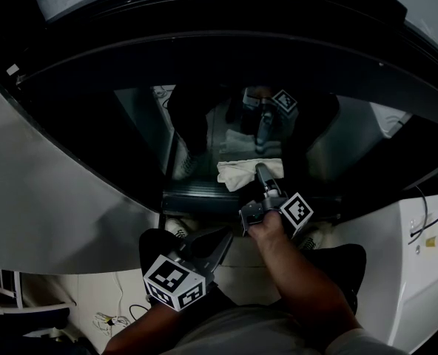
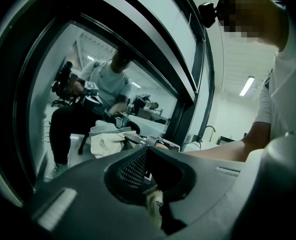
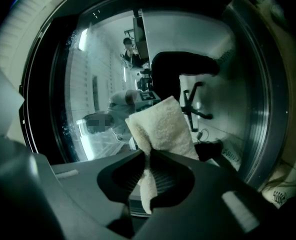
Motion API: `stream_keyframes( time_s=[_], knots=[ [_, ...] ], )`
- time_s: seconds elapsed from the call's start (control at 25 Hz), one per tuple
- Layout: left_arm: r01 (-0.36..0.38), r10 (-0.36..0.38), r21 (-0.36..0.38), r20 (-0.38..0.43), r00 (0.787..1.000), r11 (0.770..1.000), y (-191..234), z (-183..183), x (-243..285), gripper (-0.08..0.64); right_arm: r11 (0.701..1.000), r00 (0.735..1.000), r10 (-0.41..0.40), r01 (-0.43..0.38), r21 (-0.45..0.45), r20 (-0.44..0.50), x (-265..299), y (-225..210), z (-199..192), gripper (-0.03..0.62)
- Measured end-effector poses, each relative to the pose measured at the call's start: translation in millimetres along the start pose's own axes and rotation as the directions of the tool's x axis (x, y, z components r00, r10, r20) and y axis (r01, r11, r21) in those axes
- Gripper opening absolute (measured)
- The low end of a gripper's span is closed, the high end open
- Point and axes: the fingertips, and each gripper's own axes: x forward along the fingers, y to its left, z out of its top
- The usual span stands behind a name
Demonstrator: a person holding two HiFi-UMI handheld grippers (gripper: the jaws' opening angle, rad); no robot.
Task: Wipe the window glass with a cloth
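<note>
Wiping: right gripper (image 1: 263,171) pinches cloth (image 1: 237,174) at window glass (image 1: 141,124)
Idle: left gripper (image 1: 225,237) closed, empty, below window glass
Next: probably sweep cloth across

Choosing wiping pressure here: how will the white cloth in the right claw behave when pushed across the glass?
The cloth is likely floppy: it creases where the right claw pinches it, and a tail hangs below. Its fluffy pile suggests it is light and may bunch against the window glass rather than slide.
</note>
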Motion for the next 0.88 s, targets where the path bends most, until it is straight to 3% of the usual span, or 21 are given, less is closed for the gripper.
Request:
stream_keyframes(
  time_s=[0.88],
  knots=[
    [0.009, -0.009, 0.006, 0.03, 1.0, 1.0, -9.1, 10.9, -7.0, 0.017, 0.999, 1.0, 0.018, -0.018, -0.035, -0.015, 3.1, 37.1, -2.9, 0.04]
  ],
)
